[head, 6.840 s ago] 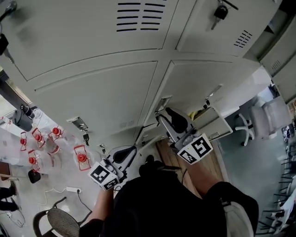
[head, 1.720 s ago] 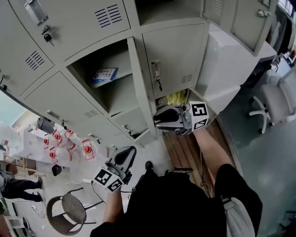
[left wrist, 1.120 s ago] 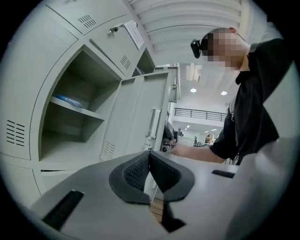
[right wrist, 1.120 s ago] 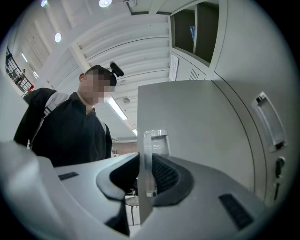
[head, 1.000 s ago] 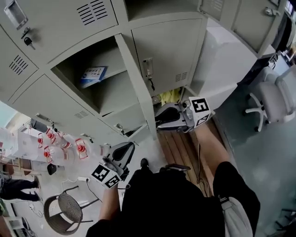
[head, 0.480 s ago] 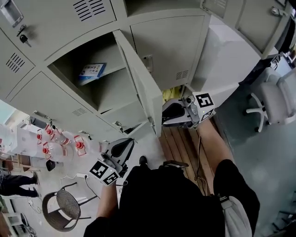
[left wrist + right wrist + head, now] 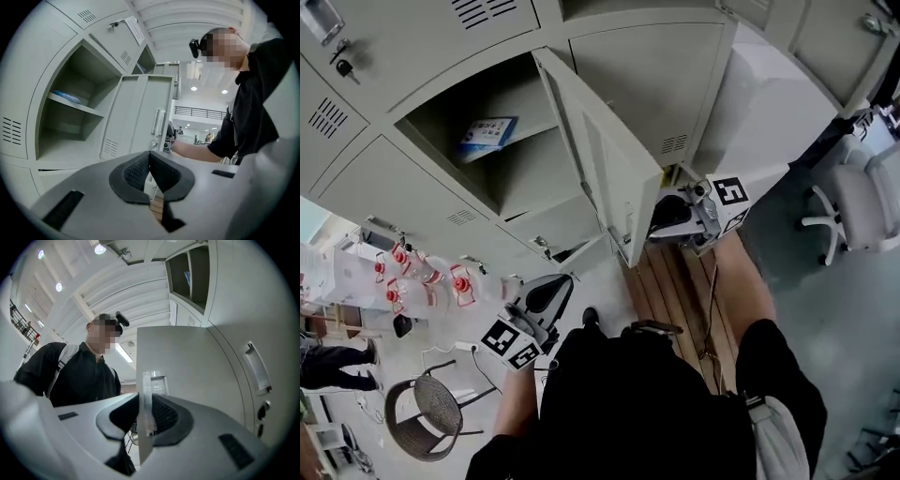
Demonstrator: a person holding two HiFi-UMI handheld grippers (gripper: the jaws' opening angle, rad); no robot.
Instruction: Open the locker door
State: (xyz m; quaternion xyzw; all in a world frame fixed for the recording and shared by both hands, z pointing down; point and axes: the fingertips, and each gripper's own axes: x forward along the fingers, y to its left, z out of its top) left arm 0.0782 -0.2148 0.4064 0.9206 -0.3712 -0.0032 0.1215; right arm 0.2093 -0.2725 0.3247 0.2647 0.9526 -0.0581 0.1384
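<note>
- Red-capped clear bottles (image 7: 422, 278) stand on the floor at the far left of the head view, and a round woven chair (image 7: 427, 412) is nearer to the person.
- To their right, the left gripper (image 7: 551, 289) is low beside the person's body, apart from the lockers. In the left gripper view (image 7: 150, 161) its fingers (image 7: 136, 171) are pressed together at the tips, with nothing between them.
- Above it, one locker compartment (image 7: 525, 187) is open, and a blue packet (image 7: 487, 136) lies on its shelf.
- The locker door (image 7: 614, 169) stands swung out from the right side of this compartment, toward the person.
- The right gripper (image 7: 666, 217) is at the free edge of the door, near its lower corner. In the right gripper view (image 7: 145, 413) the thin door edge stands between the two fingers (image 7: 164, 416), which are narrow and pinch it from both sides.
- Brown wooden boards (image 7: 675, 300) lie on the floor under this gripper.
- A white office chair (image 7: 862, 202) stands at the far right.
</note>
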